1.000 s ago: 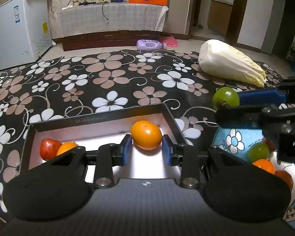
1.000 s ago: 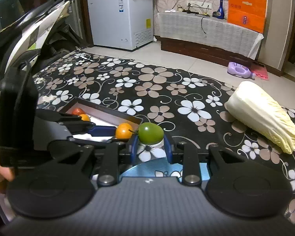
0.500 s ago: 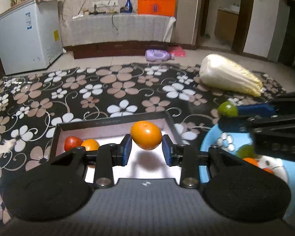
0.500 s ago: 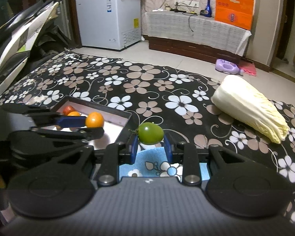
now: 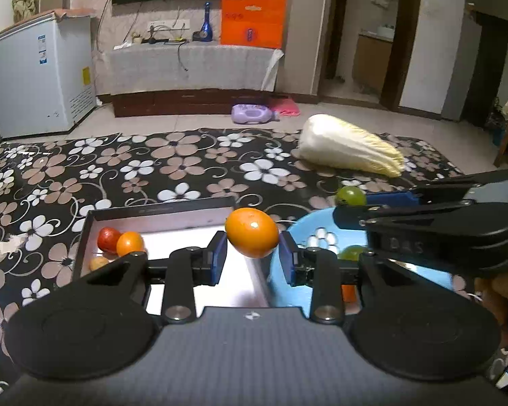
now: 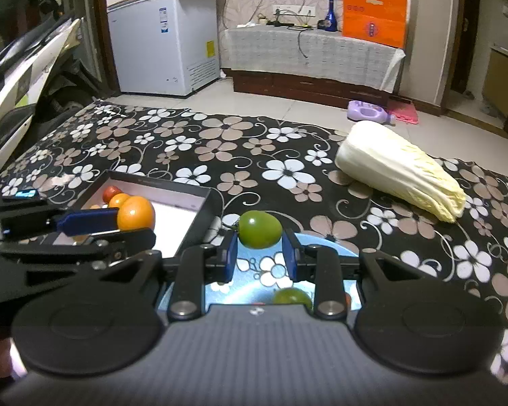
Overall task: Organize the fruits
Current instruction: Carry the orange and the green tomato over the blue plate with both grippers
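Two fruits are in transit: the left gripper point(image 5: 252, 258) clamps an orange fruit point(image 5: 252, 232) above the black box's point(image 5: 159, 210) right edge, and the right gripper point(image 6: 259, 257) clamps a green fruit point(image 6: 260, 229) over the blue plate's point(image 6: 321, 241) far rim. Next, likely, each lowers and lets go gently, sorting by colour.

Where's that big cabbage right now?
The napa cabbage lies on the floral cloth, right of centre in both views, beyond the blue plate and apart from it.
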Action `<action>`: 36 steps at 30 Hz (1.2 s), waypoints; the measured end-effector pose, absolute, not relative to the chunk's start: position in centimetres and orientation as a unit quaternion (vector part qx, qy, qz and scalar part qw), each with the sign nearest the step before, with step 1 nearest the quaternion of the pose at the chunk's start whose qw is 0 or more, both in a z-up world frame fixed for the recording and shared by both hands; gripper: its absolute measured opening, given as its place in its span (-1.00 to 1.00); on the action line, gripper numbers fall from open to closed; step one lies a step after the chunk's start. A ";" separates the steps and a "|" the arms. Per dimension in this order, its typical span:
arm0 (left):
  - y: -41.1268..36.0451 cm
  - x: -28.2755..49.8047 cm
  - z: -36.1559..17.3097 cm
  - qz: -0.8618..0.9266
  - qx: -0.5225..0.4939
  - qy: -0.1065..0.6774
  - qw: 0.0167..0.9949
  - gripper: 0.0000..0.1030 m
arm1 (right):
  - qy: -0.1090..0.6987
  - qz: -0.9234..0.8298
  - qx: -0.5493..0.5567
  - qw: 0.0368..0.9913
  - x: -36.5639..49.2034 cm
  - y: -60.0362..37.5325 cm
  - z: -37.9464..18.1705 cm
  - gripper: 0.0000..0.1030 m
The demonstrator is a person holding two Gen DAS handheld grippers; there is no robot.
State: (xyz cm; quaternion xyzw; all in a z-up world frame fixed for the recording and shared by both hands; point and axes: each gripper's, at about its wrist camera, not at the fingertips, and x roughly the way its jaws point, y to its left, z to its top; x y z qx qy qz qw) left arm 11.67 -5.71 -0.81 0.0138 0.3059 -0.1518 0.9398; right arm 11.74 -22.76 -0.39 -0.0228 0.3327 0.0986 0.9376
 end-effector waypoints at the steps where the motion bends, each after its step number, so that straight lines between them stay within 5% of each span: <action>1: -5.9 11.4 -0.7 -0.155 0.012 0.305 0.940 -0.25 | 0.332 0.096 -0.020 0.938 11.5 -22.9 -0.3 -0.38; 36: -12.6 12.4 -2.3 -0.212 0.028 0.305 0.928 -0.25 | 0.343 0.058 -0.015 0.938 7.5 -29.6 -0.4 -0.38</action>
